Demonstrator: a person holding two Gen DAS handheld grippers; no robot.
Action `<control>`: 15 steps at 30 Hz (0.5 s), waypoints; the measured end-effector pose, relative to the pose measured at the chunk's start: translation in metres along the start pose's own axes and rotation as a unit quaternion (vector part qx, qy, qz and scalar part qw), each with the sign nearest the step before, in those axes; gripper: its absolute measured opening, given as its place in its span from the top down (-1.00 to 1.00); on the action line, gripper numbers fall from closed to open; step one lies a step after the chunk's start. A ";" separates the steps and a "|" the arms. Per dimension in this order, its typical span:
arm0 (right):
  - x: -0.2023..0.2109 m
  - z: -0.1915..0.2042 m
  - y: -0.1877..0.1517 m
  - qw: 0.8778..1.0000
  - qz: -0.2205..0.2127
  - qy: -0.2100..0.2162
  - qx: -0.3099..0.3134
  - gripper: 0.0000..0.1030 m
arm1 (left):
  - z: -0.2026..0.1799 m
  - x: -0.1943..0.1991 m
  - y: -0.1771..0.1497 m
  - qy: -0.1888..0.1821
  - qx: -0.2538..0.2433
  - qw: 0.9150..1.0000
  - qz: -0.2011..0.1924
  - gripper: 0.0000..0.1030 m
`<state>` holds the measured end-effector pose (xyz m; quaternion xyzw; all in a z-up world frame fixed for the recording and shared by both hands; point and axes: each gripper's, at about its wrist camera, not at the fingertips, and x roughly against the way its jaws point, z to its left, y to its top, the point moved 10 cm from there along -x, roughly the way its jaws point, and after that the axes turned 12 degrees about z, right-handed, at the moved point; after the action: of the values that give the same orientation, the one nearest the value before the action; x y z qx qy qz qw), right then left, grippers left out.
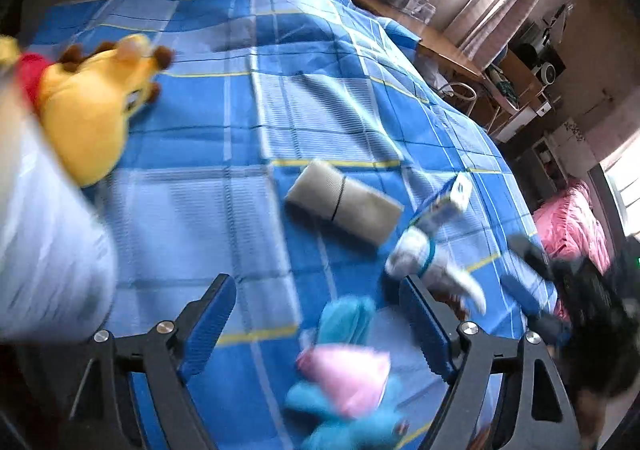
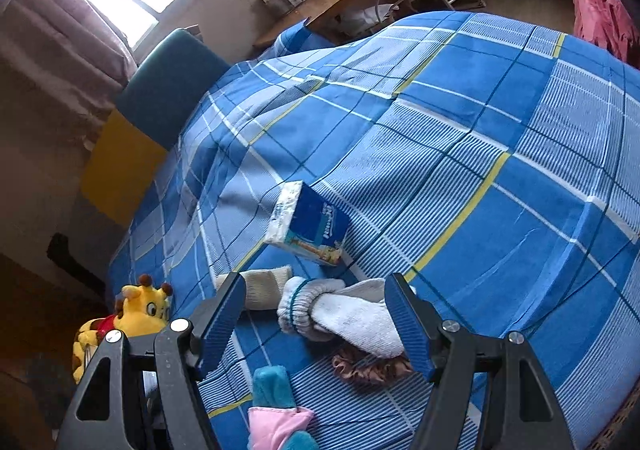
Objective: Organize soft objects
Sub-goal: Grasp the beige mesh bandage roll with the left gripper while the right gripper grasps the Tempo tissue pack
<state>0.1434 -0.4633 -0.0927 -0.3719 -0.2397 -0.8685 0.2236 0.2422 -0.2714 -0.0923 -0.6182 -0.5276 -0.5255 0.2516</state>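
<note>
On the blue plaid bed (image 1: 280,89) (image 2: 500,109) lie a yellow giraffe plush (image 1: 92,101) (image 2: 140,310), a blue and pink plush (image 1: 344,378) (image 2: 276,406), a beige rolled cloth (image 1: 344,201) (image 2: 264,286), a white sock-like glove (image 1: 424,258) (image 2: 344,314) and a blue tissue pack (image 1: 452,201) (image 2: 308,230). My left gripper (image 1: 320,330) is open above the blue and pink plush. My right gripper (image 2: 316,326) is open with the white glove between its fingers, not clamped. A brown scrunchie (image 2: 372,366) lies under the glove.
A blurred white shape (image 1: 44,242) fills the left of the left wrist view. A blue and yellow headboard (image 2: 152,109) stands at the bed's head. A wooden desk (image 1: 440,41) (image 2: 332,5), a stool and pink bedding (image 1: 572,226) lie beyond the bed.
</note>
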 end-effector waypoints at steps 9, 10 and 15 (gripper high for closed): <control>-0.002 0.002 -0.002 1.000 0.011 0.026 -0.009 -0.41 | -0.012 -0.069 0.046 -0.057 0.136 0.987 0.070 -0.63; -0.002 0.001 -0.002 0.999 0.012 0.028 -0.011 -0.41 | -0.012 -0.075 0.049 -0.051 0.145 0.985 0.074 -0.63; -0.004 0.005 -0.004 0.999 0.018 0.041 -0.009 -0.41 | -0.005 -0.096 0.054 -0.037 0.205 0.974 0.092 -0.64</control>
<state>0.1460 -0.4566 -0.0935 -0.3421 -0.2157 -0.8809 0.2460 0.3001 -0.3296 -0.1656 -0.6182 -0.5738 -0.3575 0.4010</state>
